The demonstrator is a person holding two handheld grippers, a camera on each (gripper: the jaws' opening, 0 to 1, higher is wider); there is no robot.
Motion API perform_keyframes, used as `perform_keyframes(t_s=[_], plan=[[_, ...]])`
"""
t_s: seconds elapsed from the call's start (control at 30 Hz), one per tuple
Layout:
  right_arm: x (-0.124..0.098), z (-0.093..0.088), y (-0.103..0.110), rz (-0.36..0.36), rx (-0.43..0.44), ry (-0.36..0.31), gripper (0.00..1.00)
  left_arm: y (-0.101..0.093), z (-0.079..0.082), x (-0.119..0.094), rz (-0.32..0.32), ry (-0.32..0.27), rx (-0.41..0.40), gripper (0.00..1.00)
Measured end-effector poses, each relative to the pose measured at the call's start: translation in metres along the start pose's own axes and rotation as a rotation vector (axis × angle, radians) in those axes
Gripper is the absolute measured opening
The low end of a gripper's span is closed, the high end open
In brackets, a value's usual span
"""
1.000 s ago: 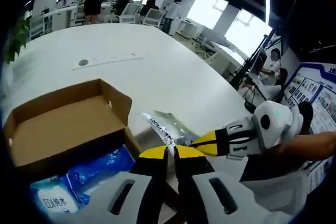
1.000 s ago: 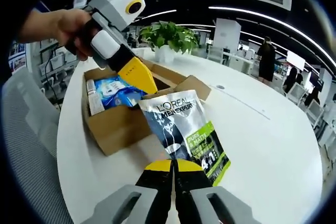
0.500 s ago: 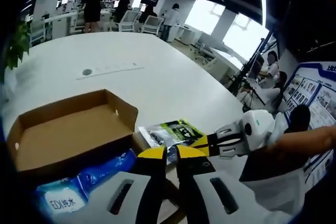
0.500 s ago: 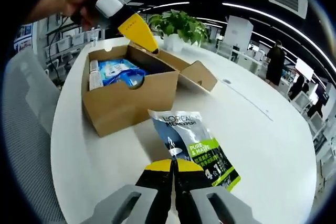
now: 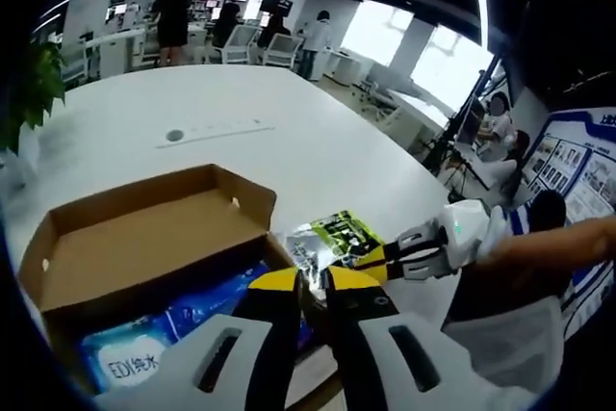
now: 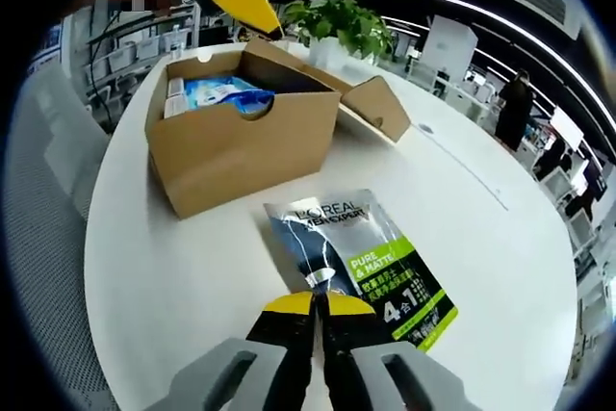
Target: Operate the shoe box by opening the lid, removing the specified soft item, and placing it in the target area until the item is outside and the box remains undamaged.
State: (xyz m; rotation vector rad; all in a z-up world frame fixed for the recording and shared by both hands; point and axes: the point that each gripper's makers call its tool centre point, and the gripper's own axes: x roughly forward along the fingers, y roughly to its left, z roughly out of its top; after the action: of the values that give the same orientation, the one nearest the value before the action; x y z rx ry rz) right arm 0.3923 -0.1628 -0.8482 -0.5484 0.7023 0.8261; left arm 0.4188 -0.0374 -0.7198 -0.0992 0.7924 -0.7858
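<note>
I have the silver and green L'Oréal sachet (image 6: 358, 267) down flat on the white round table (image 6: 173, 276) now; half a second back it lay steeper and closer to the box, and a second back I was carrying it in the air in front of the box. It rests at about 12 o'clock from my right gripper (image 6: 318, 302), whose yellow-tipped jaws are pressed together on the sachet's near edge, so I have not let go. The brown cardboard shoe box (image 6: 241, 146) stands apart from the sachet, at 11 o'clock in the right gripper view, lid flap (image 6: 377, 108) thrown back behind it, walls looking square and uncrushed.

In the left gripper view my left gripper (image 5: 313, 284) hangs over the box's near edge with its jaws close together and, as far as I can see, nothing between them. Below it at 8 o'clock the blue plastic wipes pack (image 5: 159, 344) lies inside the box, and the sachet (image 5: 327, 238) shows on the table at 1 o'clock with the right gripper (image 5: 380, 259) on it.

I judge the item is out and at rest, so what remains is to open the right jaws and back off.
</note>
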Motion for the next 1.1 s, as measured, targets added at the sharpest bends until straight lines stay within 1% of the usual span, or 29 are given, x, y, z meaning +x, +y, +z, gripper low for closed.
perform_keyframes(t_s=[0.17, 0.33, 0.43, 0.57, 0.7, 0.83, 1.0, 1.1], plan=[[-0.001, -0.004, -0.001, -0.009, 0.015, 0.019, 0.0, 0.007, -0.005, -0.008, 0.012, -0.002, 0.006, 0.1], [-0.005, -0.007, 0.0, -0.019, 0.037, 0.027, 0.04, 0.014, -0.009, -0.016, 0.025, -0.007, 0.011, 0.11], [-0.006, -0.009, -0.002, -0.029, 0.062, 0.029, 0.09, 0.019, -0.012, -0.02, 0.037, -0.009, 0.013, 0.13], [-0.011, -0.009, -0.005, -0.051, 0.079, 0.023, 0.18, 0.023, -0.014, -0.027, 0.047, -0.015, 0.023, 0.15], [-0.015, -0.01, -0.007, -0.06, 0.091, 0.021, 0.22, 0.028, -0.017, -0.034, 0.063, -0.014, 0.031, 0.19], [-0.02, -0.013, -0.014, -0.09, 0.119, 0.014, 0.3, 0.035, -0.021, -0.042, 0.083, -0.013, 0.037, 0.2], [-0.023, -0.021, -0.027, -0.129, 0.198, 0.007, 0.39, 0.045, -0.023, -0.054, 0.1, -0.018, 0.039, 0.22], [-0.025, -0.027, -0.032, -0.14, 0.255, 0.015, 0.43, 0.051, -0.023, -0.062, 0.11, -0.021, 0.028, 0.23]])
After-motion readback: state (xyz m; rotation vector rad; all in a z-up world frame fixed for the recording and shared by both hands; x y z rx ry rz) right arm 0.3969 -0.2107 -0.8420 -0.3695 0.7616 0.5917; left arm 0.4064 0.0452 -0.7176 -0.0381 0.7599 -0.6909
